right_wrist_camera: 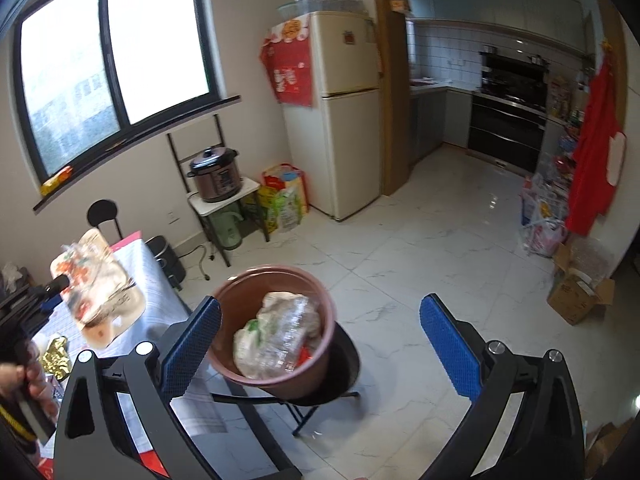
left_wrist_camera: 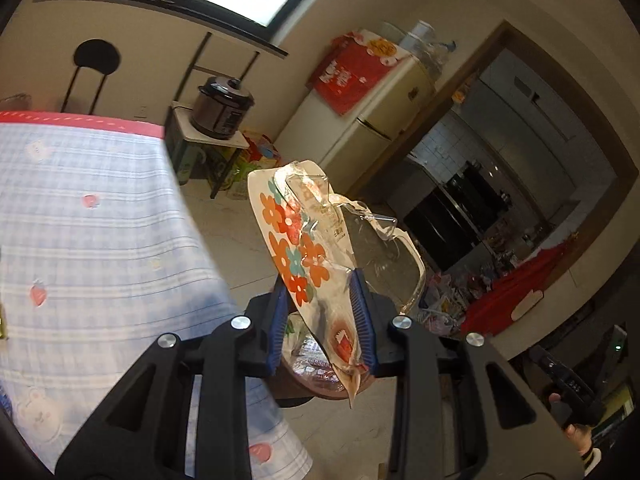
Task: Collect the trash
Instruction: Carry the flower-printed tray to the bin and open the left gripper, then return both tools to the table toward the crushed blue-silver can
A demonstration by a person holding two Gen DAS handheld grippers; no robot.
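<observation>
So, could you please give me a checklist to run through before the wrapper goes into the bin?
1. Left gripper shut on the wrapper: ok.
2. Wrapper above the bin: not ok; in the right wrist view it hangs over the table, left of the bin.
3. Bin has room: ok, though trash fills much of it.
4. Bin steady on its stool: cannot tell.
5. Right gripper open, empty: ok.

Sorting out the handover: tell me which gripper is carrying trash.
The left gripper: clamped on the flowered wrapper. The right gripper stands open and empty.
</observation>
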